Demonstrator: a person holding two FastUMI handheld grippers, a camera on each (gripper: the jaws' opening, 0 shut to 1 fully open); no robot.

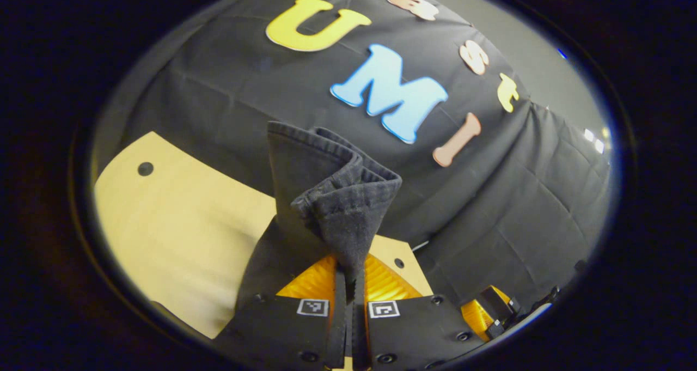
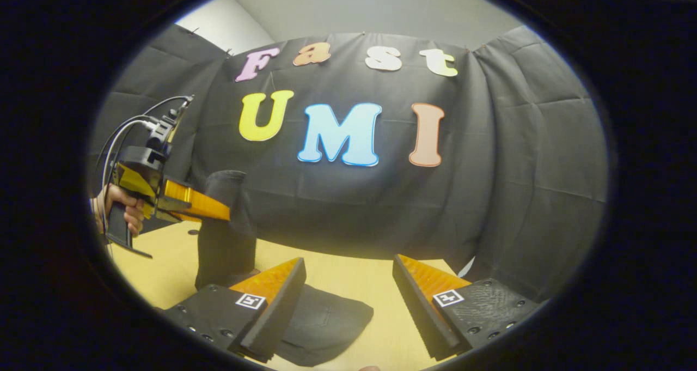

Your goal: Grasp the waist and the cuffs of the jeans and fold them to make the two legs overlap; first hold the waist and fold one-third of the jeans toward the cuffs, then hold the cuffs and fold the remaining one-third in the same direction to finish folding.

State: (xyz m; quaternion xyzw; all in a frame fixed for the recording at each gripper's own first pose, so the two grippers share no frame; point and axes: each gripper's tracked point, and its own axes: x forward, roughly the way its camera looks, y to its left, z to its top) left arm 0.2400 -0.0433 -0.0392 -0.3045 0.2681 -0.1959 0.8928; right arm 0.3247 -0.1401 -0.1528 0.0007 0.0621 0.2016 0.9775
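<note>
the left tongs (image 1: 348,284) are clamped on a bunched hem of the jeans (image 1: 326,196), which looks like the cuffs, and hold it lifted above the counter (image 1: 179,235). in the right gripper view a hand (image 2: 117,205) holds these tongs up, the dark cloth hangs down from them to the counter, and the rest of the jeans lies folded near the front edge, under the right tongs (image 2: 348,300). the right tongs stand apart and hold nothing. i judge this is the last step, the cuff fold. the next move calls for carrying the cuffs over the folded part and laying them down flat, edges matched.
</note>
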